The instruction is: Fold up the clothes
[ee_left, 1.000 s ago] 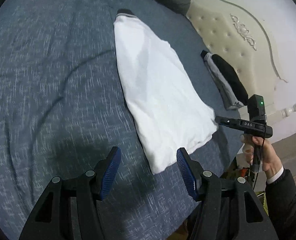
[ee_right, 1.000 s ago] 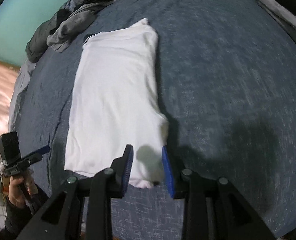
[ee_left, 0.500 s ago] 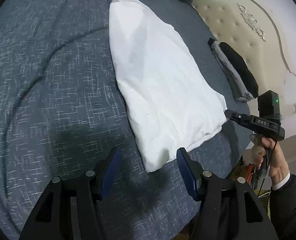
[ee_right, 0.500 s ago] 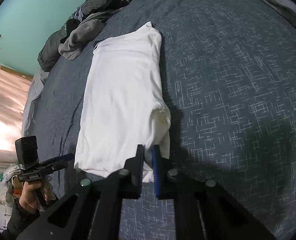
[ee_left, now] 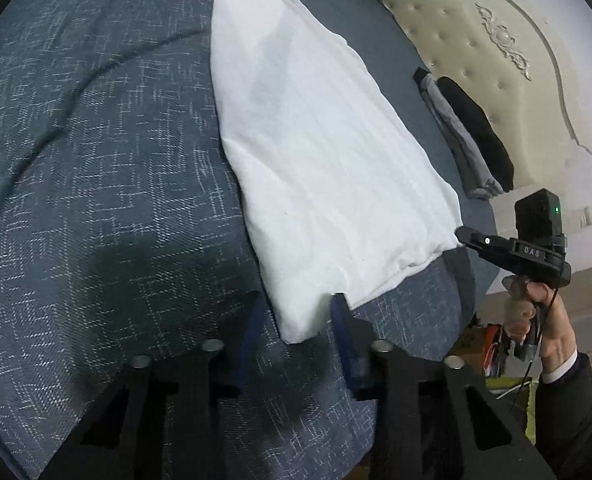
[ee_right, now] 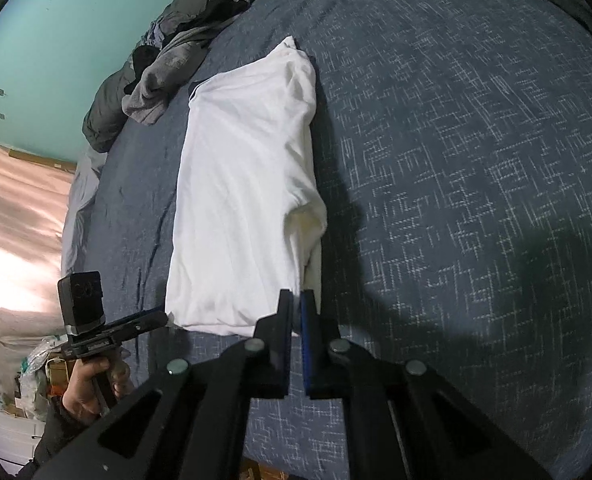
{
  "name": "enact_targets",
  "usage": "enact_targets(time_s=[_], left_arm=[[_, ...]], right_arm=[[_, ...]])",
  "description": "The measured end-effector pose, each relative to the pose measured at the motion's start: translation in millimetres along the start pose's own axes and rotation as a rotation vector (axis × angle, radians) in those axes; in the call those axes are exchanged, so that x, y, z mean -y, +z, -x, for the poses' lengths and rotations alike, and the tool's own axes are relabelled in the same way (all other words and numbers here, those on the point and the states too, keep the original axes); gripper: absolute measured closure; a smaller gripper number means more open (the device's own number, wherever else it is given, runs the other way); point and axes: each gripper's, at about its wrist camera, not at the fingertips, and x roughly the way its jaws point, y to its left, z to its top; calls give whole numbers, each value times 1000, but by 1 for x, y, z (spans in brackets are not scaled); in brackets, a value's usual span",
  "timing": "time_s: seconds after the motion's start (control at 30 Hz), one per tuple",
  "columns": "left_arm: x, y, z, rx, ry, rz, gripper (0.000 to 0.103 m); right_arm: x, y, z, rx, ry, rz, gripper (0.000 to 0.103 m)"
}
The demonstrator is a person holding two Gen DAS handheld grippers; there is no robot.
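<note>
Both grippers work the white shirt's (ee_left: 316, 160) near hem: right gripper (ee_right: 296, 300) pinches one corner (jaws together), left gripper (ee_left: 296, 312) closing around the other.

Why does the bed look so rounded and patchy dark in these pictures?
Both views: fisheye lens bulges the blue bedspread and blackens the corners. Left wrist view: the closing left gripper is motion-blurred, its shadow beside it. Right wrist view: dark shadows right of the white shirt.

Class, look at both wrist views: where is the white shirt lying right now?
The white shirt lies lengthwise on the blue bedspread. Its near corners sit at the two tools, with folded dark clothes beside the headboard in the left wrist view.
</note>
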Motion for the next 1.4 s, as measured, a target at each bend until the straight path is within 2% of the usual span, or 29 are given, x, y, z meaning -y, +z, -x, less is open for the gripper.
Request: enact_targets(time_s=[0.03,0.13,0.37,0.67,0.77,0.8,0.83,0.87,0.9,1.03,1.13,1.17,1.2,1.23,1.4], left_arm=[[1,0,0,1,3,-9,90],[2,-1,5,17,-12,-17,97],[2,-4,21,18,-15,-45,98],[-11,-4,17,22,-15,7,102],[-9,0,16,34,-27,17,92],[-8,1,14,35,-28,20,80],[-9,1,12,34,-29,23,64],[-9,2,10,34,-30,26,59],[-9,3,8,33,-31,30,55],[-8,5,0,24,-18,26,55],[-9,4,-4,24,-21,30,58],[-9,4,-4,21,-21,25,64],[-9,3,-4,17,-21,20,82],[-8,2,-2,17,-18,9,92],[-8,1,10,34,-50,-4,96]], right_arm=[[-1,0,1,1,6,-3,100],[-4,0,3,1,11,-1,100],[5,-2,-4,-21,-2,-7,100],[7,-5,-13,-47,4,-16,100],[7,-4,-10,-40,15,-18,100],[8,-4,-10,-40,15,-15,100],[7,-4,-10,-41,14,-14,100],[6,-5,-10,-43,12,-13,100],[5,-5,-10,-44,11,-11,100],[4,-5,-12,-44,11,-11,100],[3,-4,-12,-43,14,-9,100],[3,-4,-13,-43,15,-9,100],[3,-4,-12,-42,16,-9,100],[2,-4,-12,-41,18,-11,100],[2,-3,-8,-28,40,-19,100]])
